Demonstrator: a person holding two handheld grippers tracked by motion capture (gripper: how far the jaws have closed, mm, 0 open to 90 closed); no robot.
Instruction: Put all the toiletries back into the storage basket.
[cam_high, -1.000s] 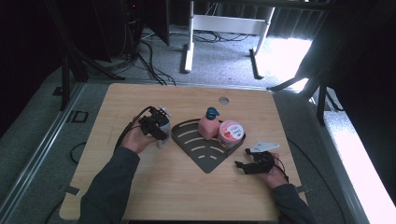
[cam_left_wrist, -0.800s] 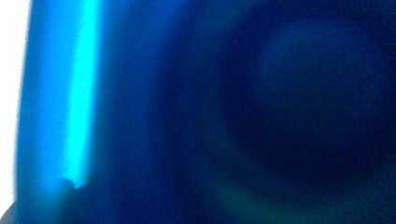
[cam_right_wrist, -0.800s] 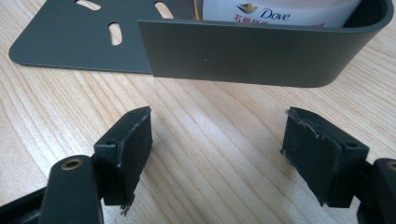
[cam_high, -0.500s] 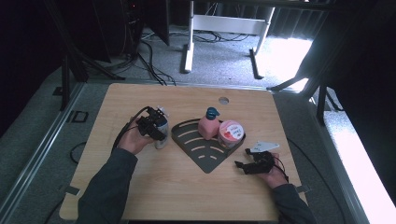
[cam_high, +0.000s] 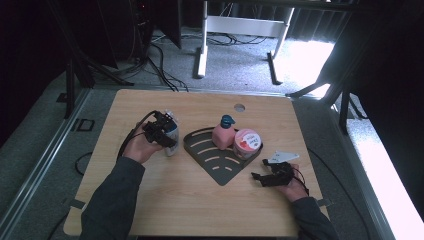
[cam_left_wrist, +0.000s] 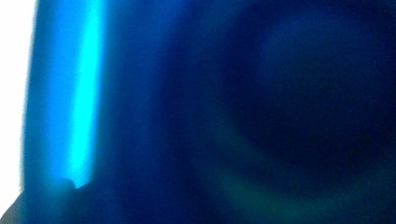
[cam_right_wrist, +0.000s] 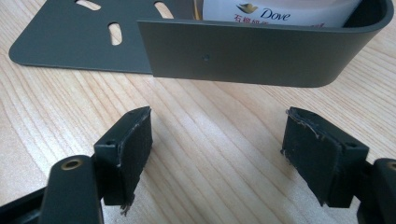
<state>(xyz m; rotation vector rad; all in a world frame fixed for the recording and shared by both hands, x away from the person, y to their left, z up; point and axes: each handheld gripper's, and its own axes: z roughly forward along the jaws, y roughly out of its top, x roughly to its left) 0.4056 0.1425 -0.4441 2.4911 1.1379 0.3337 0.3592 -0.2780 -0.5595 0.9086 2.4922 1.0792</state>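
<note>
Now the left hand-held gripper (cam_high: 165, 134) clamps a pale translucent plastic bottle (cam_high: 171, 139) beside the dark slotted metal tray (cam_high: 200, 146); the right hand-held gripper (cam_high: 259, 176) rests, jaws apart.

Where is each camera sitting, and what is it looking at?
High view: above the table, looking down at the rack; both forearms and hand-held grippers show, the left hand-held gripper on a bottle.
Left gripper view: pressed close to something blue, a blur.
Right gripper view: low over the table, facing the rack's wall; the right hand-held gripper shows open jaws.
Shared: high and right gripper views both show the rack and the jar.
</note>
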